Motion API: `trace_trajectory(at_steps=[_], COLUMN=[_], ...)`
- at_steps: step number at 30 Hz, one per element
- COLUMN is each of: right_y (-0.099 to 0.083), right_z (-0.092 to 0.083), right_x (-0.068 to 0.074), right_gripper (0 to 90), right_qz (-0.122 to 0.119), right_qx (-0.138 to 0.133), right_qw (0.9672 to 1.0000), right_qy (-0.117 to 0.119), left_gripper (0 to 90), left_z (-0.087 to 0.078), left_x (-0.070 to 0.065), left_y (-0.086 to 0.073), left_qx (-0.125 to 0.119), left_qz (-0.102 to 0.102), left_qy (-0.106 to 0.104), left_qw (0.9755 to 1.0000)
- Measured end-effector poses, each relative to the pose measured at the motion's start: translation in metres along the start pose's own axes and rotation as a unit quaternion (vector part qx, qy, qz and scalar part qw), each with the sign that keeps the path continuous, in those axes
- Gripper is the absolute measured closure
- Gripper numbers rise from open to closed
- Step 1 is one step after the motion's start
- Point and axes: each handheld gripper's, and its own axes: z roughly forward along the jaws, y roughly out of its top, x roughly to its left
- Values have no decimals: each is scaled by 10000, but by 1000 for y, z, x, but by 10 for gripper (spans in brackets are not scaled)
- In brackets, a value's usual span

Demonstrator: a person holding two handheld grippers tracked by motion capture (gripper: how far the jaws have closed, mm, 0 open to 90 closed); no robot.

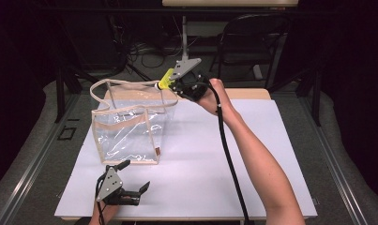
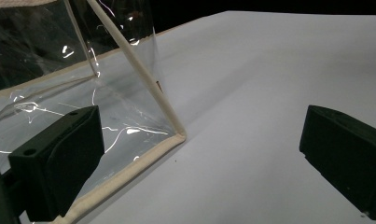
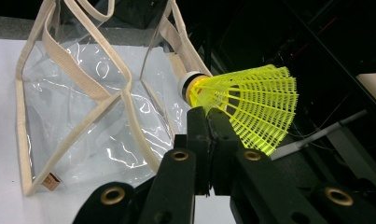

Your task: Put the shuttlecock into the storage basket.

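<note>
Pinching the skirt of a yellow shuttlecock [image 3: 244,105] between its closed jaws, the right tool [image 1: 171,84] hangs at about twelve o'clock over the bench [image 1: 271,140], just at the far right rim of the clear bag [image 1: 130,131], with the white cork pointing toward the bag's opening. At about seven o'clock, the left tool [image 1: 135,177] rests near the bag's front corner, jaws wide apart and holding nothing.

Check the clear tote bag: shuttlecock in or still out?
Out. The right tongs pinch the yellow shuttlecock by its skirt above the clear tote bag's rim; nothing visible through the bag's walls.
</note>
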Motion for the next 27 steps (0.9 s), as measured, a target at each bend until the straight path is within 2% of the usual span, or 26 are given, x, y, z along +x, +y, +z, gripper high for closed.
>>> trace_trajectory(at_steps=[12, 27], right_y=[5, 9], right_z=[7, 14], right_x=[5, 7], right_gripper=[894, 894], right_qz=[-121, -150], right_qx=[31, 94], right_qw=[9999, 9998], right_qy=[54, 81], left_gripper=[0, 0], left_z=[0, 0], left_x=[0, 0], left_y=[0, 0], left_qx=[6, 6], left_qz=[11, 1], left_qy=[4, 9], left_qw=[10000, 10000])
